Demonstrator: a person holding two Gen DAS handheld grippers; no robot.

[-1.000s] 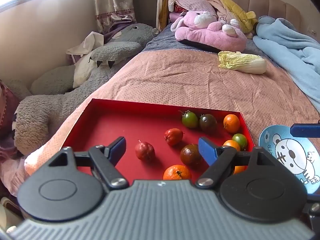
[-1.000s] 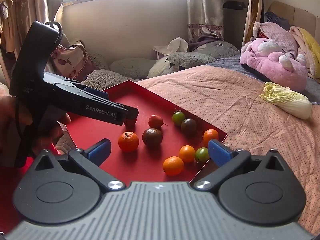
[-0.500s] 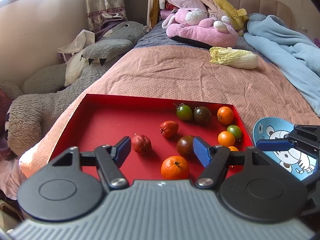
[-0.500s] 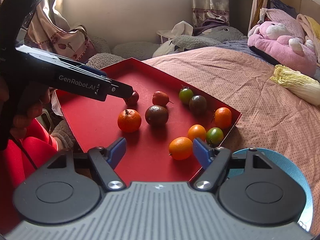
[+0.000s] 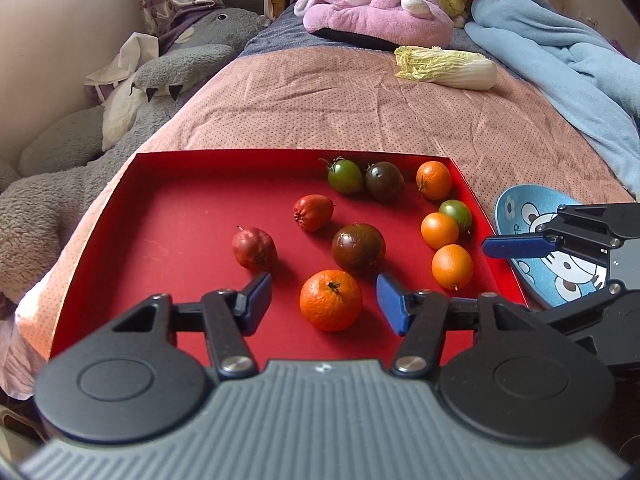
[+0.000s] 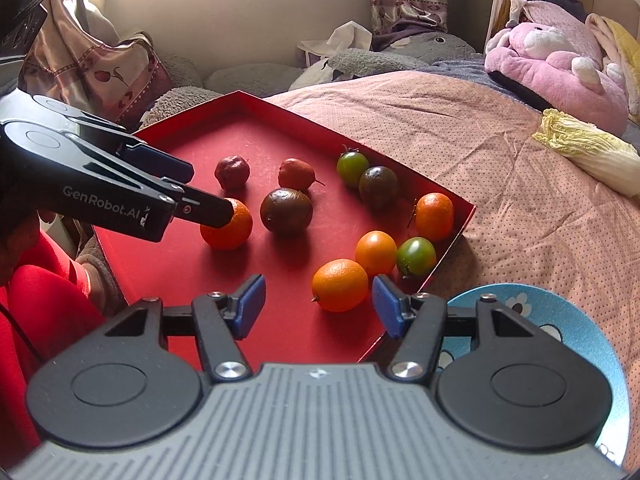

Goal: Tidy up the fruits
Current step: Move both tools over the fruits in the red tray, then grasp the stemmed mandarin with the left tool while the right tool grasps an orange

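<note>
A red tray on the bed holds several small fruits: oranges, green and dark tomatoes, two red fruits. My left gripper is low over the tray's near side. Its jaws are closing around a mandarin, with a gap showing on each side. In the right wrist view the same mandarin is partly hidden by the left gripper. My right gripper is also closing, around a small orange near the tray's right corner. Its pads are not touching the orange. A blue cartoon bowl lies beside the tray.
A dark tomato sits just beyond the mandarin. More oranges and a green tomato crowd the tray's right wall. A cabbage, pink plush, blue blanket and grey plush lie around. A red sleeve is at left.
Both pairs of jaws have narrowed. The right gripper sank toward the tray until the small orange came between its fingers. The left gripper tipped down and now straddles the mandarin.
</note>
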